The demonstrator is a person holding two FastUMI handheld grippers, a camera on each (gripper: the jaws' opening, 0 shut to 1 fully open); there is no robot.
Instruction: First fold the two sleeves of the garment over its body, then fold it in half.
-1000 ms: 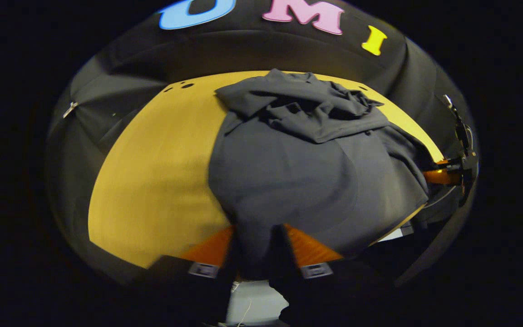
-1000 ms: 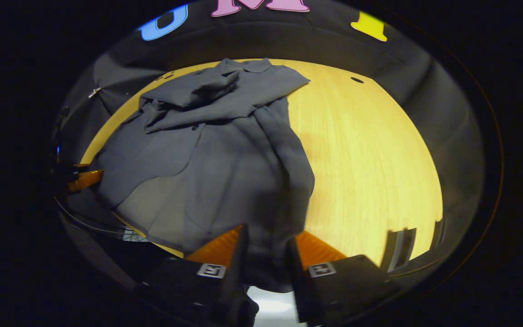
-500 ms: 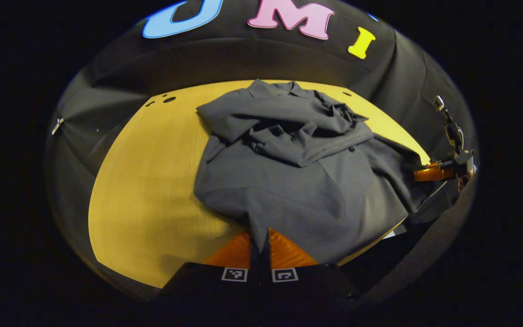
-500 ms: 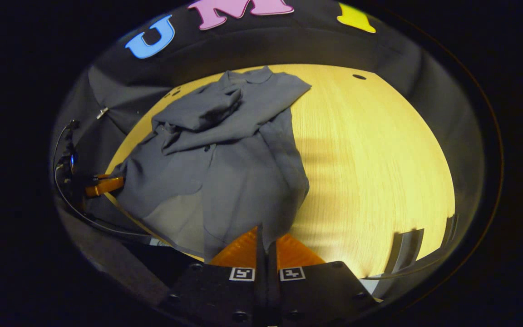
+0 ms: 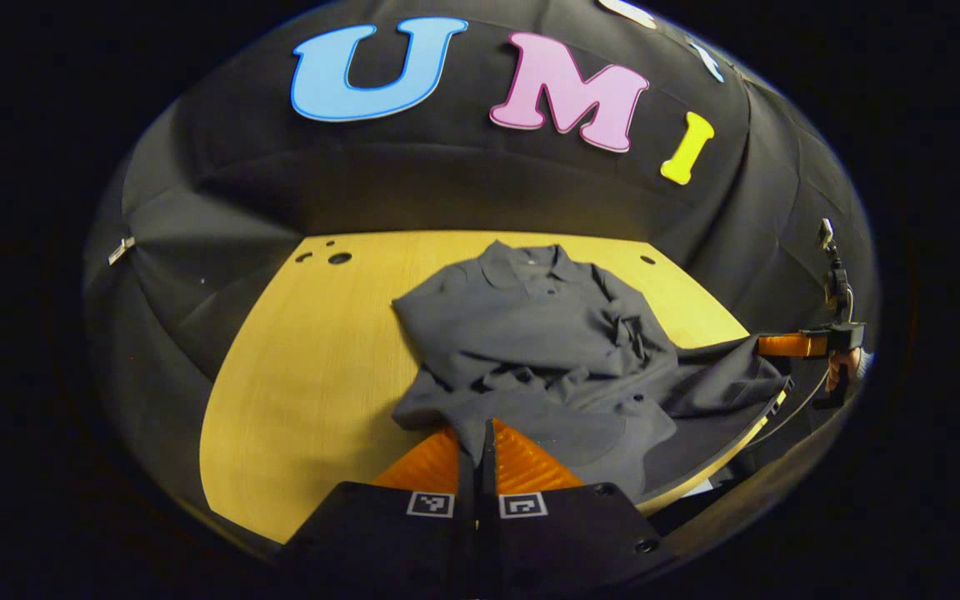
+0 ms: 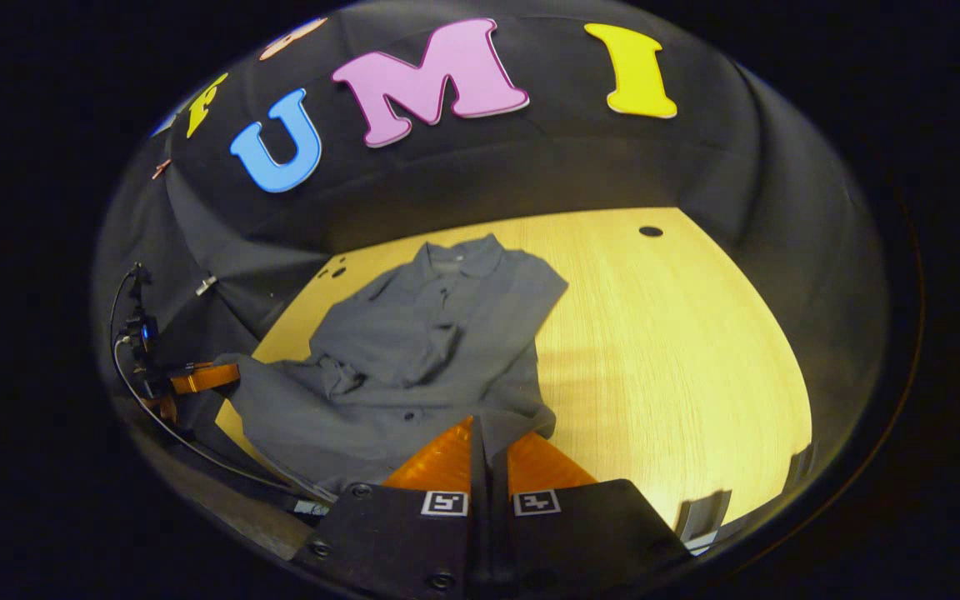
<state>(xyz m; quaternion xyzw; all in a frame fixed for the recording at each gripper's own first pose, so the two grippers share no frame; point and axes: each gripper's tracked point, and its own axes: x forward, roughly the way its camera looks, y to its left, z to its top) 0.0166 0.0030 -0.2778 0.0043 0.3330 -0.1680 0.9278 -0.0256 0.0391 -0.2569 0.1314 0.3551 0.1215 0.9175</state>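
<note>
Both sleeves lie over the garment at the bench's middle. Left gripper and right gripper pinch its near hem; halving remains.

A light wood table carries a dark grey shirt, which lies with its collar toward the far edge and its hem at the near edge, where the cloth is lifted off the wood. The sleeves are bunched across its body, and the wood to either side of it is bare. Small round holes sit near the far left corner, and another hole lies near the far right corner.
</note>
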